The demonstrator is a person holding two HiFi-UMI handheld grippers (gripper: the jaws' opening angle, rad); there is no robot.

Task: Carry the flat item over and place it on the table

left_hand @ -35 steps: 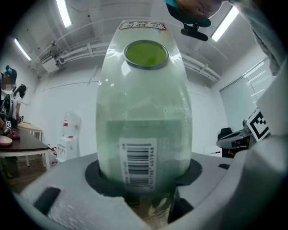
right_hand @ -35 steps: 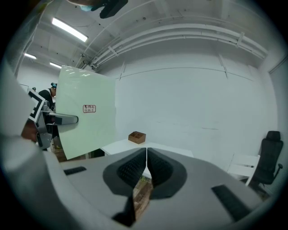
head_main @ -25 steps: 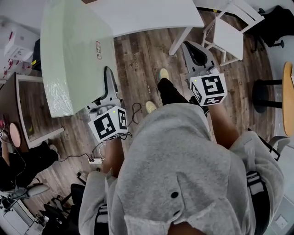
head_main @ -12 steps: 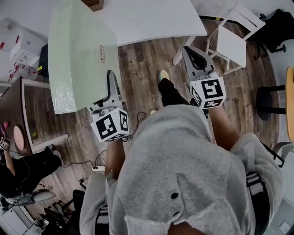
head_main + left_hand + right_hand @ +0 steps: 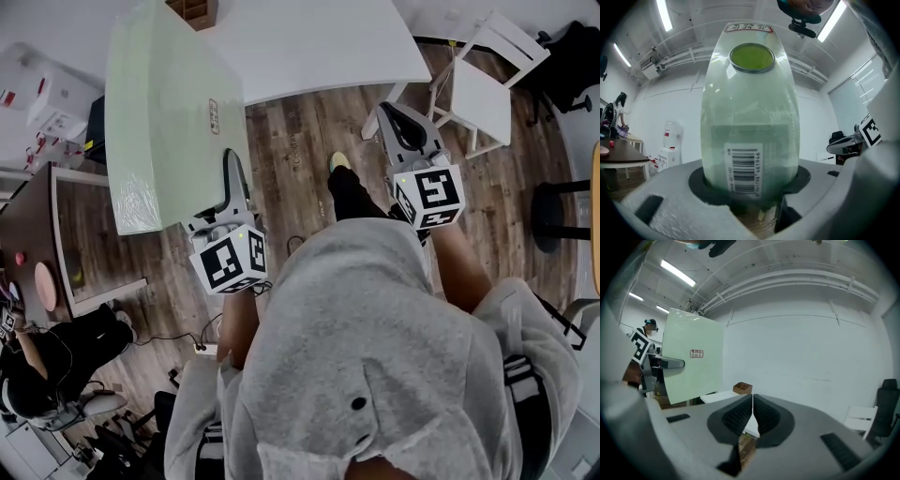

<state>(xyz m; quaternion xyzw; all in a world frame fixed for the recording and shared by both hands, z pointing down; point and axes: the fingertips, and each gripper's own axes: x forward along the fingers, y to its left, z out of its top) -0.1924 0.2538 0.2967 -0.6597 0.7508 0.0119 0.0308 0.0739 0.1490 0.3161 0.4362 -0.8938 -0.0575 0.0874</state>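
Desk (image 5: pixel 309 42) nearer than before — I walk on | left hand-held gripper (image 5: pixel 232 183) clamps green flat panel (image 5: pixel 164 103) by its edge, upright for carrying, short of desk's near edge | right hand-held gripper (image 5: pixel 403 127) closed, empty

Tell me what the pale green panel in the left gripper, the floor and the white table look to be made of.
Pale green panel: likely frosted glass or acrylic, smooth and translucent; light shows through it, and clear film wrinkles at one corner. Floor: wood or wood-look planks, grain and seams visible. White table: smooth matte top, probably laminate.
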